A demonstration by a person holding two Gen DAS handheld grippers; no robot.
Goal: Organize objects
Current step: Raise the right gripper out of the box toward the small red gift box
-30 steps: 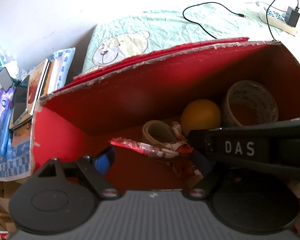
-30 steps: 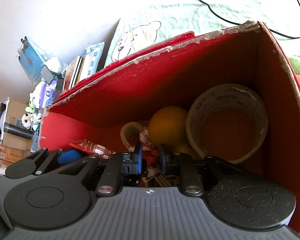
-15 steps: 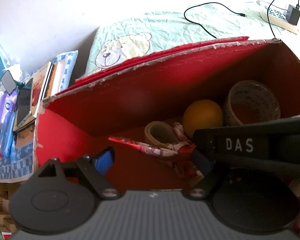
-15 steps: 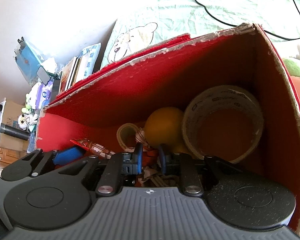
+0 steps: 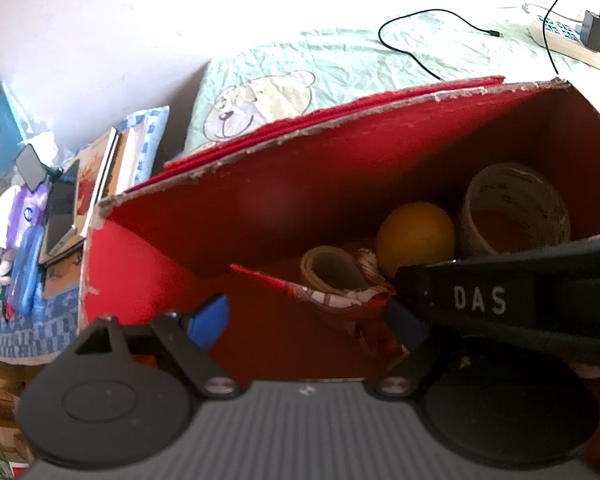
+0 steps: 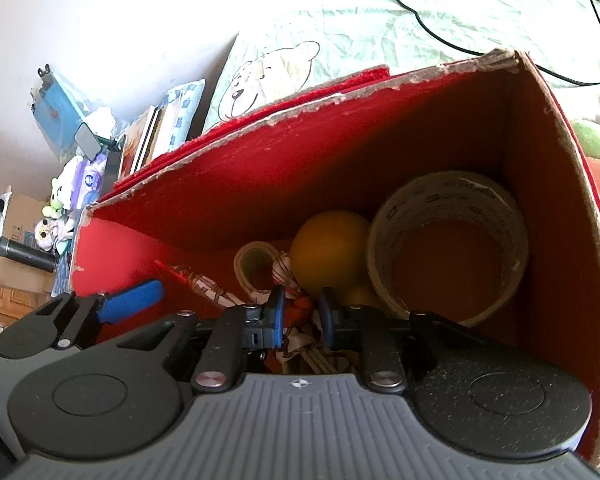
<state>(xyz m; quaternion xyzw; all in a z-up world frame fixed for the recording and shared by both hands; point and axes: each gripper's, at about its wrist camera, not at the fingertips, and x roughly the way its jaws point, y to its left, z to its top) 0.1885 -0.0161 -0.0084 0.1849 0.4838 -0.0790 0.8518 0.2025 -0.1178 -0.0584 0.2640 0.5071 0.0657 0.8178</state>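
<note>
An open red cardboard box [image 5: 300, 184] [image 6: 300, 180] holds a yellow ball [image 5: 416, 236] [image 6: 328, 248], a large tape roll [image 5: 516, 208] [image 6: 440, 192] and a small tape roll [image 5: 312, 260] [image 6: 244, 256]. A red-and-white patterned cloth strip [image 5: 328, 296] [image 6: 208, 286] stretches across the box floor. My right gripper [image 6: 301, 318] is shut on one end of that strip, low in the box beside the ball. My left gripper [image 5: 306, 322] hangs open over the box's near left part, holding nothing. The right gripper's black body [image 5: 480, 300] crosses just past the left gripper's right finger.
The box sits on a pale green sheet with a bear print [image 5: 260, 96]. Behind it lie a black cable [image 5: 412, 52] and a power strip with a charger [image 5: 560, 36]. Books and a phone [image 5: 100, 184] are stacked at the left. A green plush [image 6: 596, 148] lies right of the box.
Both views have shifted only slightly against the box. The right gripper keeps its hold on the cloth strip and the left stays open.
</note>
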